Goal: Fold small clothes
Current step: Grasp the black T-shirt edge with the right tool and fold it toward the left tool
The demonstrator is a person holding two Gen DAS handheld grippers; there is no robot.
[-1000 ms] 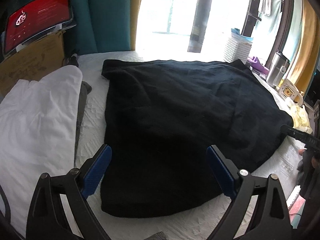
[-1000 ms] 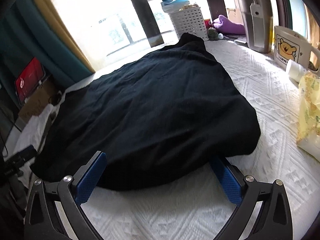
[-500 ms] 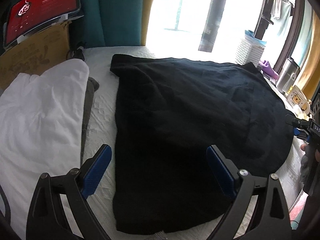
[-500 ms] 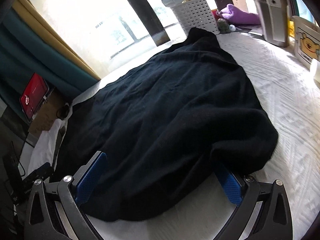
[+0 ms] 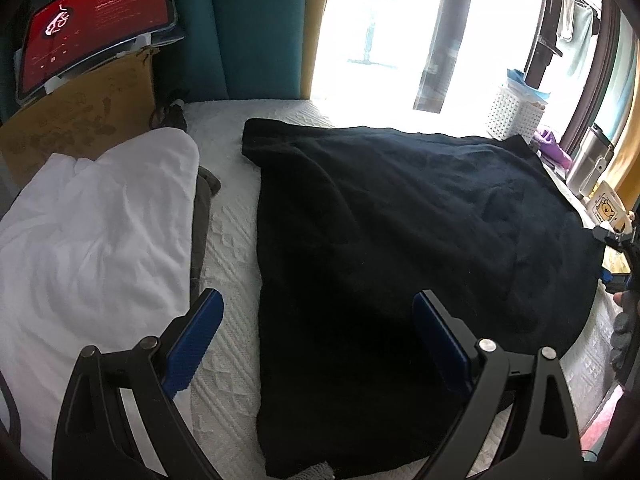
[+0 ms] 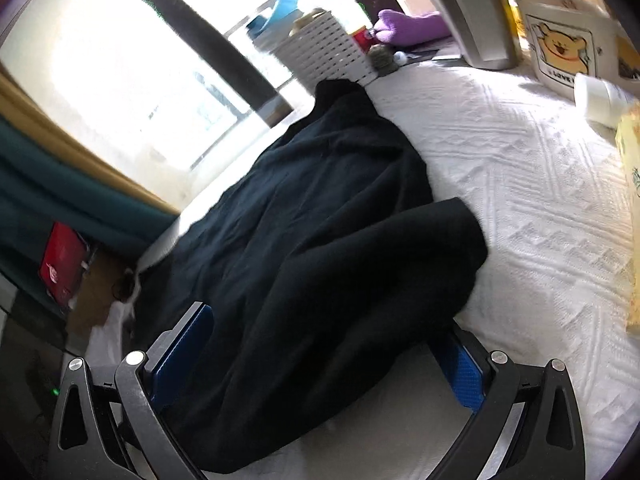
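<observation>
**A:** Where does your cloth sit, and how much room have you got around it?

**B:** Your black garment (image 5: pixel 400 248) lies spread over the white quilted bedcover (image 5: pixel 232 248), taking most of the middle. Its left edge runs nearly straight from the far corner down toward your left gripper (image 5: pixel 318 344). A bare strip of bedcover separates that edge from the white garment (image 5: pixel 96 232) piled on the left, with a grey cloth (image 5: pixel 202 208) tucked along the pile's side.

**A:** And to the right?

**B:** More open. In the right wrist view, wide bare bedcover (image 6: pixel 520 184) lies between the black garment (image 6: pixel 320 240) and the clutter along the edge: a bear-print mug (image 6: pixel 560 52), a white cup (image 6: pixel 600 98), a yellow packet (image 6: pixel 632 200). At the far end the garment's corner touches the white basket (image 6: pixel 324 52).

**A:** Left claw?

**B:** Spread wide, holding nothing. It hovers over the near left part of the garment, one blue pad above bare bedcover, the other above black cloth. Whether either pad touches, you cannot tell.

**A:** Right claw?

**B:** Your right gripper (image 6: pixel 320 356) is also wide apart, with a thick fold of the garment's near edge bunched between the fingers. The cloth hides part of the right pad (image 6: pixel 460 368) and lies against the left one. Not clamped; the jaws are released around it. That frame is tilted and slightly blurred
</observation>
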